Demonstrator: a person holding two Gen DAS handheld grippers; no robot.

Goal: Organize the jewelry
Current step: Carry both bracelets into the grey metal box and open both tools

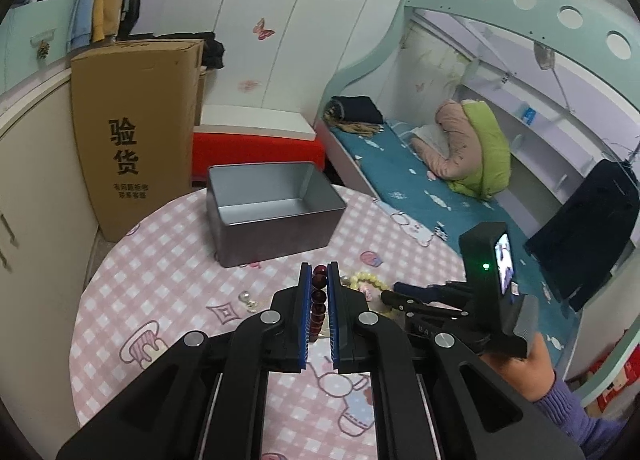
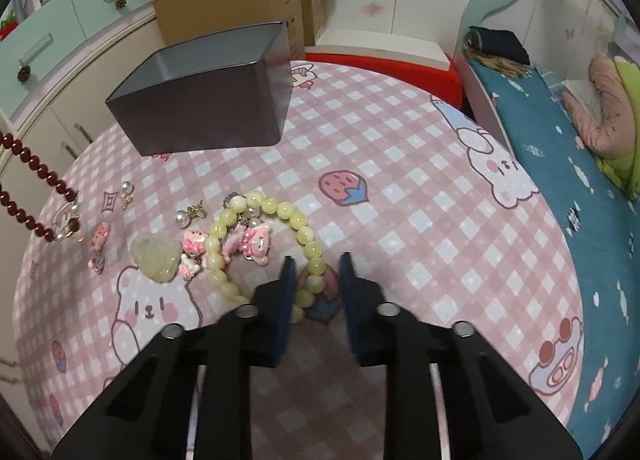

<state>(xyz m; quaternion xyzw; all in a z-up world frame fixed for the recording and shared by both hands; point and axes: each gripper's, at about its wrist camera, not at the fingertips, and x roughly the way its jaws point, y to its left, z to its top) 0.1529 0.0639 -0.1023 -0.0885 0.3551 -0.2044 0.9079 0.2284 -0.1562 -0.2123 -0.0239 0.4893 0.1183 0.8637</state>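
Reading 验货 on cardboard box (image 1: 134, 131), left hand-held gripper (image 1: 319, 272) pinching dark red bracelet (image 1: 319, 302)

Tablecloth (image 2: 400, 187) pink-white check with cartoon bears. Tin (image 2: 208, 107) grey; beads (image 1: 319, 306) dark red, bracelet (image 2: 256, 244) pale yellow, charms (image 2: 248, 246) pink. Gripper pads (image 1: 306, 316) blue, carton (image 1: 136, 131) brown.

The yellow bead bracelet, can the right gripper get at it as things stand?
Probably yes. The right gripper is open right over the yellow bead bracelet, one side of the loop lying between its jaws, with nothing covering it.
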